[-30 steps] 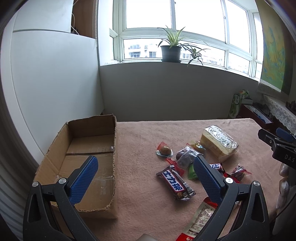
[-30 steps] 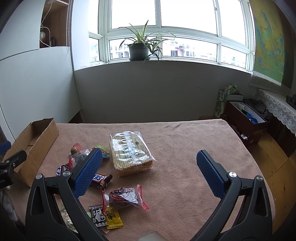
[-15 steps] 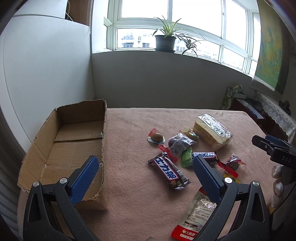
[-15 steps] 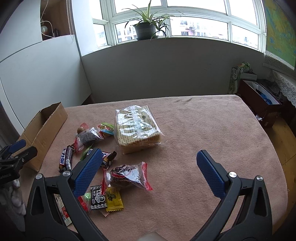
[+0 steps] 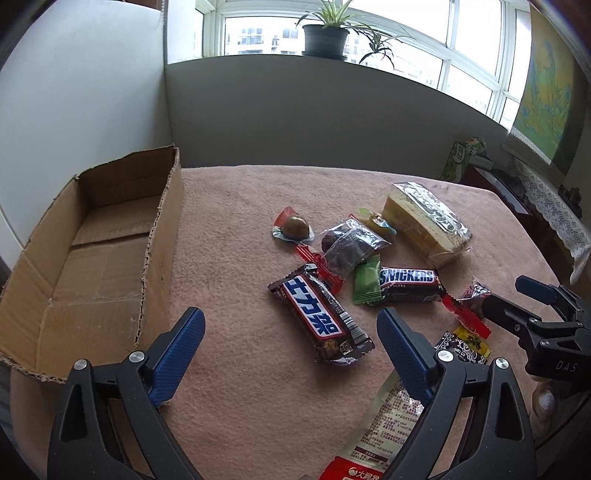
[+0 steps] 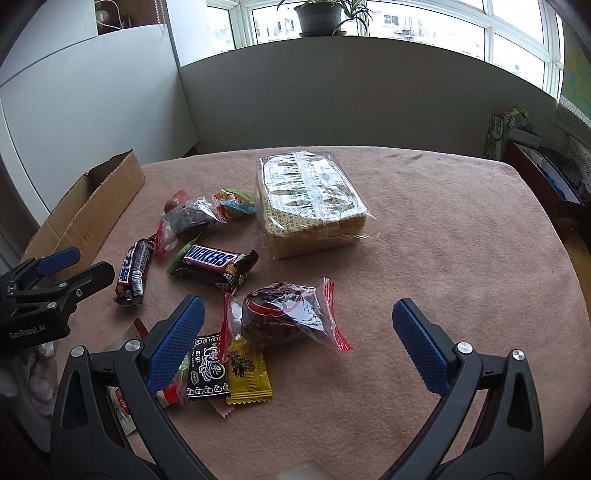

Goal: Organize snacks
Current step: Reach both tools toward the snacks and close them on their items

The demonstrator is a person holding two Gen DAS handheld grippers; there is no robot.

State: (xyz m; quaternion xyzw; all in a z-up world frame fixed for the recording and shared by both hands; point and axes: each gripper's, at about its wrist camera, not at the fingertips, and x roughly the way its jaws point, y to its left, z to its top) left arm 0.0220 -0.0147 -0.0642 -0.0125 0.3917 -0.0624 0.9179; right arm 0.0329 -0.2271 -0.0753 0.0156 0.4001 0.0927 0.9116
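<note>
Left tool [image 5: 291, 325] and right tool [image 6: 295, 321]: both released, empty, above loose snacks.
Left jaws just narrowing, nothing between; chocolate bar [image 5: 319, 314] ahead on counter [image 5: 240, 229], cardboard box [image 5: 92, 240] leftward. Advice: straddle bar's narrow width, clamp mid-length.

- The left gripper [image 5: 291, 328], black-framed with blue textured pads, has tipped downward and dropped closer to the pink cloth-covered table [image 5: 236, 387]; its jaws have just been closing a little, with nothing between them.
- In the left wrist view, the brown chocolate bar with a blue-and-white label [image 5: 320, 317] now lies nearer, just ahead of the pads, and the open brown cardboard box [image 5: 110, 236] looms larger at left.
- The right gripper [image 6: 293, 321], of the same make, has also tilted down and sunk toward the table.
- In the right wrist view, the clear red-edged packet of dark snack [image 6: 284, 314] now sits between and just beyond the wide-apart pads.
- The window and potted plant [image 6: 319, 16] have slid to the top edge.
</note>
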